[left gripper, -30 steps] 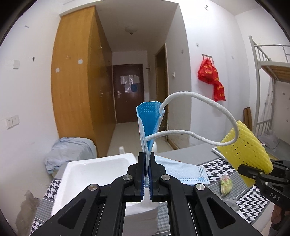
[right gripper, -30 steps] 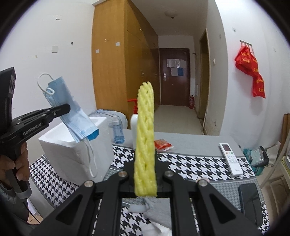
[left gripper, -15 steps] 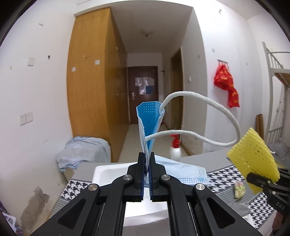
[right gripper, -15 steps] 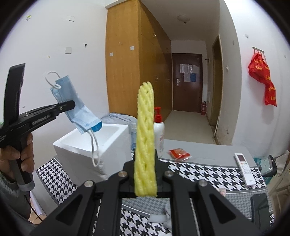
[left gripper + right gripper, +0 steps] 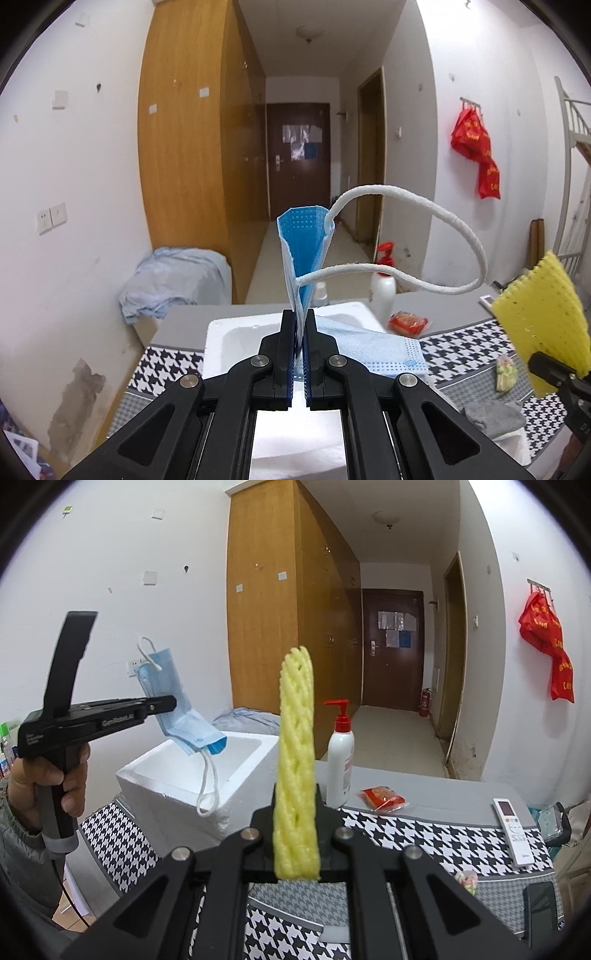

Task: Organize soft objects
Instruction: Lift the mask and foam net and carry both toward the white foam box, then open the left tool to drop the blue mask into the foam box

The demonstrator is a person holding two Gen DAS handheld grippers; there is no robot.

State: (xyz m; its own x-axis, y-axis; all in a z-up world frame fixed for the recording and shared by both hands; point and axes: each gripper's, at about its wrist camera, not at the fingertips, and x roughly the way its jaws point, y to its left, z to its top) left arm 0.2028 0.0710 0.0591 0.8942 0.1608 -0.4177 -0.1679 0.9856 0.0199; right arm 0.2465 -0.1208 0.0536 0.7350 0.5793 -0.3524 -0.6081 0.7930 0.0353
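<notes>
My left gripper (image 5: 300, 321) is shut on a blue face mask (image 5: 304, 254) and holds it in the air above the open white foam box (image 5: 225, 343). The mask's white ear loop (image 5: 443, 225) curls to the right. In the right wrist view the left gripper (image 5: 168, 703) holds the mask (image 5: 177, 709) over the box (image 5: 173, 786), one loop dangling inside. My right gripper (image 5: 295, 801) is shut on a yellow foam net sleeve (image 5: 297, 760), held upright above the table. The sleeve also shows in the left wrist view (image 5: 543, 325).
A houndstooth-cloth table (image 5: 424, 834) carries a white pump bottle (image 5: 340, 753), a red snack packet (image 5: 382, 797), a white remote (image 5: 511, 830), a small candy (image 5: 466, 880), a dark phone (image 5: 539, 908) and a grey cloth (image 5: 495, 413). A covered bundle (image 5: 173, 280) sits by the wardrobe.
Both grippers have risen and moved forward with their loads. The mask now hangs over the foam box. Both stay shut.
</notes>
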